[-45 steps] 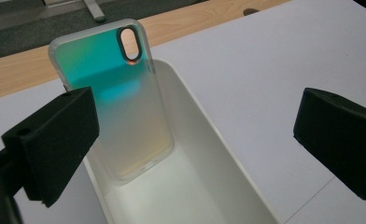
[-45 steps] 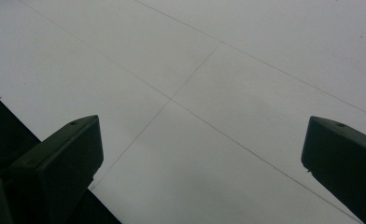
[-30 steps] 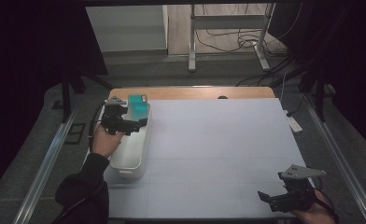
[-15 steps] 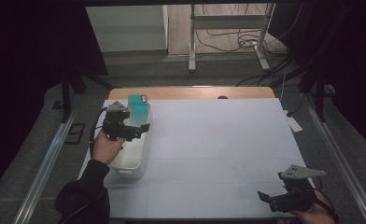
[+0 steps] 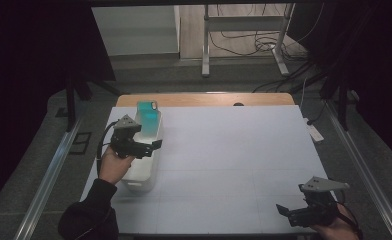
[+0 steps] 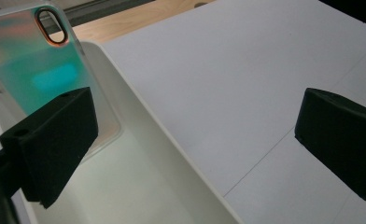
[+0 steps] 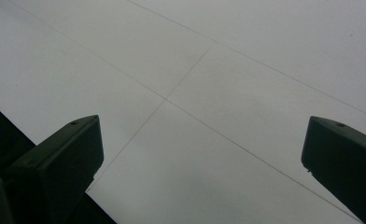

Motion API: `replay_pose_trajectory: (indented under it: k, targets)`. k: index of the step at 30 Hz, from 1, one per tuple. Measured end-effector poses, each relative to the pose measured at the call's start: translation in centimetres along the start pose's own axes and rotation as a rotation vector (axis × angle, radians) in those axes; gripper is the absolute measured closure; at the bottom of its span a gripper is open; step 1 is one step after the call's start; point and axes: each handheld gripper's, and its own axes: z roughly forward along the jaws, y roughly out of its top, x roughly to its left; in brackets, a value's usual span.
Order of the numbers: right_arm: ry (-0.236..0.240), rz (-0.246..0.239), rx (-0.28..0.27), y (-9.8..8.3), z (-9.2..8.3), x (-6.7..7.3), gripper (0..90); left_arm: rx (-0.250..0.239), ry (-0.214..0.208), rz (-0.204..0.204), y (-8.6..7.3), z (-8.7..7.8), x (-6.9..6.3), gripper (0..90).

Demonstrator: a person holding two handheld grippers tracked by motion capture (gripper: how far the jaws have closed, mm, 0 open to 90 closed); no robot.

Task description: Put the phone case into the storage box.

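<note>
A translucent teal phone case leans upright against the far end of a long white bin at the table's left. My left gripper hovers over the bin's middle, short of the case, open wide with nothing between its jaws. One jaw is above the bin's inside and the other is out over the table. My right gripper is near the front right corner, open and empty above the white tabletop.
The white table sheet carries faint grid lines. A wooden strip runs along its far edge. Metal rails flank the table, and cables and a stand's legs lie on the floor beyond.
My left gripper has drawn back along the bin toward the person, away from the teal case, which stays leaning in place. The right gripper has not moved.
</note>
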Motion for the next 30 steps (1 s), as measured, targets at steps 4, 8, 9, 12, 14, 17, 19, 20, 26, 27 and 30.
replay_pose_trajectory:
  k: [4,8,9,12,14,17,19,20,26,27,30]
  targets:
    - [-0.004,0.001,0.000,0.0,0.0,0.0,0.0,0.000,-0.003,0.001,-0.2,-0.2,-0.5,0.4]
    - [-0.006,0.000,-0.001,0.0,0.0,0.0,0.0,0.010,-0.013,0.007,-0.4,-0.2,-1.0,0.4]
    - [-0.006,0.000,0.000,0.0,0.0,0.0,0.0,0.013,-0.014,0.011,-0.5,-0.3,-1.1,0.4]
    - [-0.005,-0.001,0.000,0.0,0.0,0.0,0.0,0.011,-0.019,0.010,-0.8,-0.5,-1.3,0.4]
    - [-0.005,-0.001,0.001,0.0,0.0,0.0,0.0,0.010,-0.018,0.006,-1.0,-0.7,-1.4,0.4]
    - [-0.005,-0.002,0.002,0.0,0.0,0.0,0.0,0.007,-0.018,0.003,-1.4,-1.0,-1.6,0.4]
    - [-0.005,-0.003,0.002,0.0,0.0,0.0,0.0,0.005,-0.020,0.003,-1.5,-1.1,-1.7,0.4]
    - [-0.005,-0.003,0.002,0.0,0.0,0.0,0.0,0.008,-0.021,0.002,-1.7,-1.2,-1.8,0.4]
    - [-0.005,-0.005,0.003,0.0,0.0,0.0,0.0,0.007,-0.027,0.005,-2.4,-1.8,-2.2,0.4]
    - [-0.005,-0.003,0.003,0.0,0.0,0.1,0.0,0.007,-0.027,0.005,-2.4,-1.8,-2.2,0.4]
    - [-0.005,-0.003,0.003,0.0,0.0,0.1,0.0,0.001,-0.028,0.004,-2.8,-2.2,-2.4,0.5]
